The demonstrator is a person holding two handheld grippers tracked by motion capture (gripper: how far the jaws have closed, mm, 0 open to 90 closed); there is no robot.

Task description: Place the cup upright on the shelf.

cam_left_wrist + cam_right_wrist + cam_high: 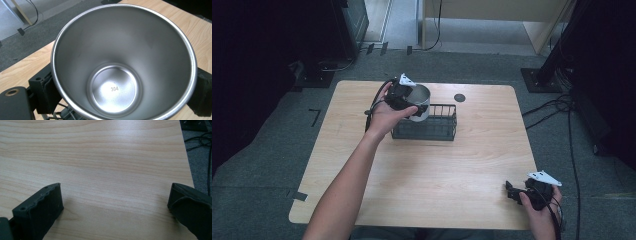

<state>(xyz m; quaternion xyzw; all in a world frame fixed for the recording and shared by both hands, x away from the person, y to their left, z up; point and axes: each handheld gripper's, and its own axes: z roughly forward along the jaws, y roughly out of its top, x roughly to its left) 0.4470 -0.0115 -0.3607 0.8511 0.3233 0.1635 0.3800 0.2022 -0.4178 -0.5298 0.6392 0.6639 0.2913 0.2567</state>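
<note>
A stainless steel cup (421, 101) hangs upright over the left end of a black wire basket (432, 131) at the table's back middle. My left gripper (409, 106) is shut on the cup, one jaw on each side of its wall. From the left gripper view I look down into the empty cup (120, 60), stamped 304 on its bottom, with a finger (46, 87) pressed against its outside at left. My right gripper (512, 192) rests near the table's front right corner. It stands open above bare wood, its fingers (40, 210) far apart with nothing between them.
The wooden table (422, 170) has a round dark cable hole (459, 97) behind the basket. Cables (557, 105) lie on the grey carpet to the right. Dark stands and equipment sit at the back left and right of the table.
</note>
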